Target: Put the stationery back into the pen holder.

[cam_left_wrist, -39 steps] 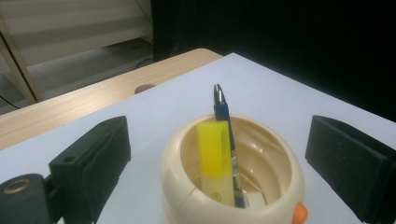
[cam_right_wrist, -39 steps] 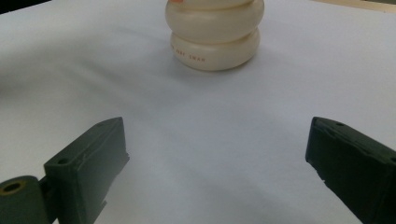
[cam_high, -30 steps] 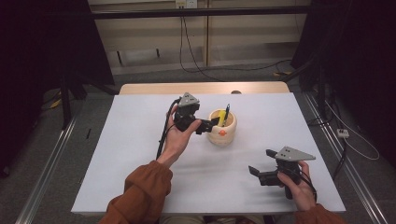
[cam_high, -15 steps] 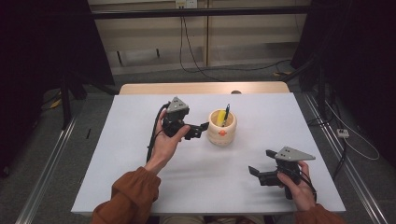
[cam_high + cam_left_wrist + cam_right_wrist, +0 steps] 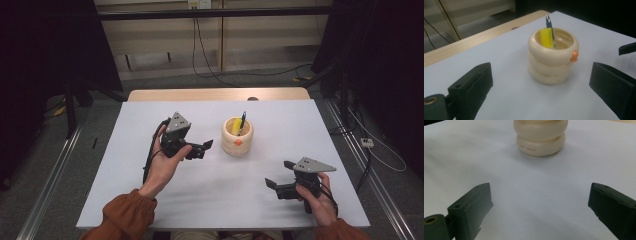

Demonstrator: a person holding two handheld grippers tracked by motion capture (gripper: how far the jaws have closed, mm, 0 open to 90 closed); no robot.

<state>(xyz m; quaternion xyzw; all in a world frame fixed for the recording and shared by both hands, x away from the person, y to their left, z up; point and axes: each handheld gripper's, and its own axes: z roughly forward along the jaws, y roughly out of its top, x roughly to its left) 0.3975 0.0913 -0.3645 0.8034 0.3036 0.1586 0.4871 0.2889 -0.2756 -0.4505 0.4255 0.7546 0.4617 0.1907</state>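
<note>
You have one cream holder [image 5: 237, 136], one pen [image 5: 242, 122] and one yellow block [image 5: 546, 38] inside, two tongs.

Soft overhead light falls evenly on the white bench [image 5: 210, 200], while the room around it sinks into near black. The cream pot [image 5: 552, 56] casts only a faint shadow. In both gripper views the near fingers [image 5: 471, 207] look slightly blurred and the pictures are grainy, with a cool tint.

Probably a lab: black curtains [image 5: 45, 75], floor cables [image 5: 250, 75], white table [image 5: 150, 200].
</note>
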